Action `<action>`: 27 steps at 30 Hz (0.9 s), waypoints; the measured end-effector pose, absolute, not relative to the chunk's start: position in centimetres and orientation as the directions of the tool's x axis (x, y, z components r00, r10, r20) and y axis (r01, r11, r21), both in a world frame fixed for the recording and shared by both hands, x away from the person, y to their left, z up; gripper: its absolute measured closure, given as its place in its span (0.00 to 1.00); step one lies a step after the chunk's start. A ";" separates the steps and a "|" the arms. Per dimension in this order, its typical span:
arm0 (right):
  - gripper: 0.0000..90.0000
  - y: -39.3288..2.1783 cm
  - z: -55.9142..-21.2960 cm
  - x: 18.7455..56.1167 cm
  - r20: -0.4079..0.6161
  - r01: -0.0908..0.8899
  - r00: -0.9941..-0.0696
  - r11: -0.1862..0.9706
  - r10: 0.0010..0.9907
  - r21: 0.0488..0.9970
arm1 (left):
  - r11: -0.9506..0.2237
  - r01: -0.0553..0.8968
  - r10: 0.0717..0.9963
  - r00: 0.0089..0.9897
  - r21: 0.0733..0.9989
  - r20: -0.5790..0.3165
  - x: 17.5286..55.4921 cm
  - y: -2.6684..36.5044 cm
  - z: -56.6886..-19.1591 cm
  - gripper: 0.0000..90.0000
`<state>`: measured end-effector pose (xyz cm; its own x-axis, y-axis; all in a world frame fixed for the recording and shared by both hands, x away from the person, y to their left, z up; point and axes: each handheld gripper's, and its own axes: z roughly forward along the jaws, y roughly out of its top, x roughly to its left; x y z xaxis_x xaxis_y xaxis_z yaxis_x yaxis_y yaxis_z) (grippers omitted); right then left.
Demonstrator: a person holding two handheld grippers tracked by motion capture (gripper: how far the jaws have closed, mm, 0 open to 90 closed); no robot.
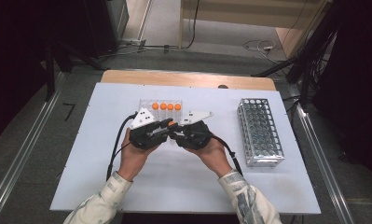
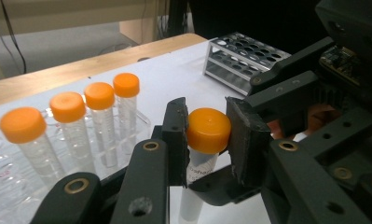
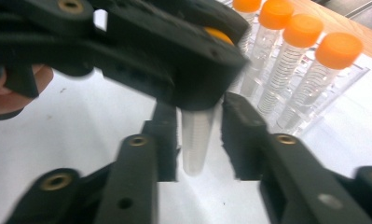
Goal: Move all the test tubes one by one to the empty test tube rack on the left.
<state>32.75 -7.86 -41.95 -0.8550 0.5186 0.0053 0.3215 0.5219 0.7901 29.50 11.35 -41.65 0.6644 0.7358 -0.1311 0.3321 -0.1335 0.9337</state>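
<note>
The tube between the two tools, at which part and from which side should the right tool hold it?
Grip the clear body of the tube, below the orange cap, coming level from the side opposite the left tool. The cap is already pinched by that tool, and the tube stands upright, so its round bare body offers two free opposite sides.

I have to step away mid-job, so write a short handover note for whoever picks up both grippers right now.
Left gripper: shut on the cap of the orange-capped tube, held upright above the white table.
Right gripper: jaws either side of the tube's clear body, pads apart from it; open.
Clear rack: four more capped tubes stand in it, just behind the grippers.
Metal rack: off to the right.
Done: one tube lifted out and gripped by its cap.
Left: probably regrip the body, then uncap or move it.
</note>
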 end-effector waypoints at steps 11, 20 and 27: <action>0.33 -13.9 -41.3 32.6 0.020 0.373 -0.782 0.443 0.623 0.815 | -0.070 0.318 0.781 0.608 0.945 -0.147 29.8 14.2 -39.9 0.78; 0.32 -20.7 -41.0 31.4 0.037 0.410 -0.714 0.376 0.699 0.831 | -0.041 0.301 0.824 0.549 0.953 -0.138 30.4 16.3 -38.5 0.78; 0.32 -24.9 -40.8 30.5 0.045 0.422 -0.662 0.323 0.748 0.847 | -0.020 0.307 0.860 0.491 0.952 -0.140 31.7 17.7 -38.0 0.78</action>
<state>30.48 -24.89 -40.80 -0.6621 0.7481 0.0445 0.4223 0.3234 0.8468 31.72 17.75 -38.00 0.4905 0.8601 -0.1399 0.3068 -0.0202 0.9516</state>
